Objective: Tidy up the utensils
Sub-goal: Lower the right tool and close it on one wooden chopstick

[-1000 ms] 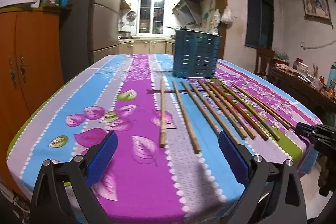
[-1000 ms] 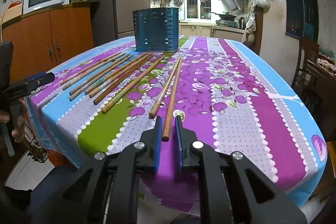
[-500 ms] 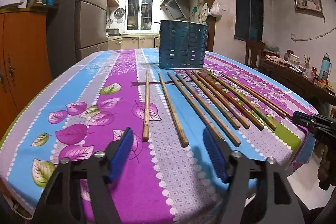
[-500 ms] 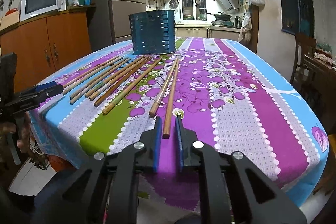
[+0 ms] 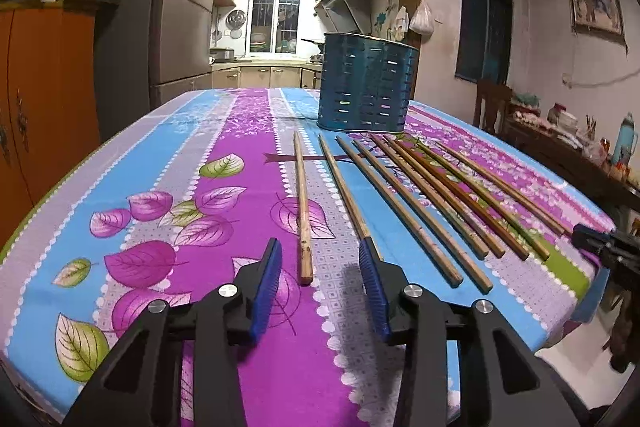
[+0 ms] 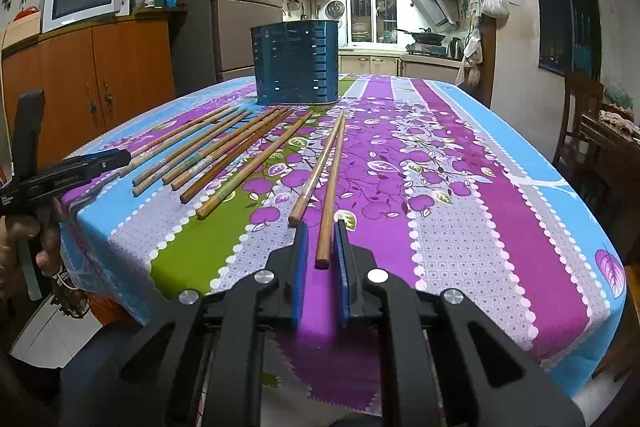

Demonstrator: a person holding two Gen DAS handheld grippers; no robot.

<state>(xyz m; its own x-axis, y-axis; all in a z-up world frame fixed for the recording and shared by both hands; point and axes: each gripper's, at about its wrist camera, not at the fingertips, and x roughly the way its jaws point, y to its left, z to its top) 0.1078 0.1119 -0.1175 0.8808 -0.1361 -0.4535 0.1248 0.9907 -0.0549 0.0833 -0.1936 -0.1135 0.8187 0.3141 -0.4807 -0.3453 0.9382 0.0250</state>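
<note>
Two tongs low at the table edge, each over one chopstick end.

The blue holder (image 5: 366,87) stands upright at the far end of the table (image 5: 224,131); what it holds cannot be made out behind its slotted wall. Chopsticks (image 5: 416,195) lie loose in a row before it. Left tongs (image 5: 320,287) are closing, half open, the leftmost stick (image 5: 303,211) between the pads, untouched. Right tongs (image 6: 321,259) sit nearly closed around the rightmost stick (image 6: 330,195); whether they touch it is unclear.
</note>
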